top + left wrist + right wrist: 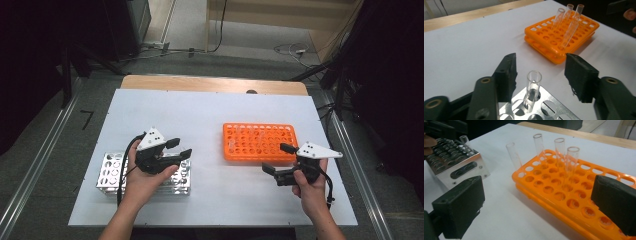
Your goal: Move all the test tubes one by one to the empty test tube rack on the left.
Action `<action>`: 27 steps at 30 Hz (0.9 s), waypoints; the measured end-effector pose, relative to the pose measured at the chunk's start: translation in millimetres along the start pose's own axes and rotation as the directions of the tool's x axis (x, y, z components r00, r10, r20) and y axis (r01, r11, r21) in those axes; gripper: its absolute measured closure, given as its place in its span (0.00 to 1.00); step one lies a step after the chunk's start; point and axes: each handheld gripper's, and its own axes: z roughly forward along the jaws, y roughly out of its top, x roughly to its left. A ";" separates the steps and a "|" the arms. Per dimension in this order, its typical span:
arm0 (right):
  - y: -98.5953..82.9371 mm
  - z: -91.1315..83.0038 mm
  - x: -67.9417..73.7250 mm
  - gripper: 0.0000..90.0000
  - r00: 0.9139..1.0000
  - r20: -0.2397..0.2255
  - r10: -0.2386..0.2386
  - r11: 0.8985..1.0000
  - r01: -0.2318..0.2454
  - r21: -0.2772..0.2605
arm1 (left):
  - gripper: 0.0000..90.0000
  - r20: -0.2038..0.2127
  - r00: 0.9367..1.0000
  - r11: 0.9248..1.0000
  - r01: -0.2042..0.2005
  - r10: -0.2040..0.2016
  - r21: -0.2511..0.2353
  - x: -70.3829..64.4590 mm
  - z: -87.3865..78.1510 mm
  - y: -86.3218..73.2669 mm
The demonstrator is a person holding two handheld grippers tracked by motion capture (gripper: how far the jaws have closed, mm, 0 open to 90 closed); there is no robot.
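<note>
An orange tube rack (259, 142) lies right of centre on the white table and holds several clear test tubes (559, 150). At the left stands a metal tube rack (112, 172). One clear tube (533, 86) stands upright in its corner hole. My left gripper (179, 148) hovers over that corner, open, its jaws either side of the tube without touching it (541, 75). My right gripper (276, 158) is open just in front of the orange rack (554, 195), and its jaws (536, 202) hold nothing.
The table (200, 115) is a white board with a wooden strip (210, 82) along its far edge. Bare surface lies between the two racks. Cables run over the floor (295, 50) beyond the table, and metal rails (45, 160) run along both sides.
</note>
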 end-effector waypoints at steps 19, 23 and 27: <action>26.5 45.4 -23.5 0.15 0.994 0.066 0.089 0.993 -0.094 0.078 | 0.00 0.075 0.996 0.997 0.053 -0.048 -0.064 -2.5 -16.3 -7.3; 18.0 58.2 -31.6 0.30 0.988 0.110 0.106 0.987 -0.119 0.112 | 0.00 0.069 0.997 0.997 0.043 -0.038 -0.066 -5.4 -15.9 -6.3; 11.3 66.7 -33.3 0.50 0.985 0.125 0.120 0.982 -0.136 0.129 | 0.00 0.057 0.998 0.997 0.035 -0.031 -0.065 -7.0 -15.9 -6.0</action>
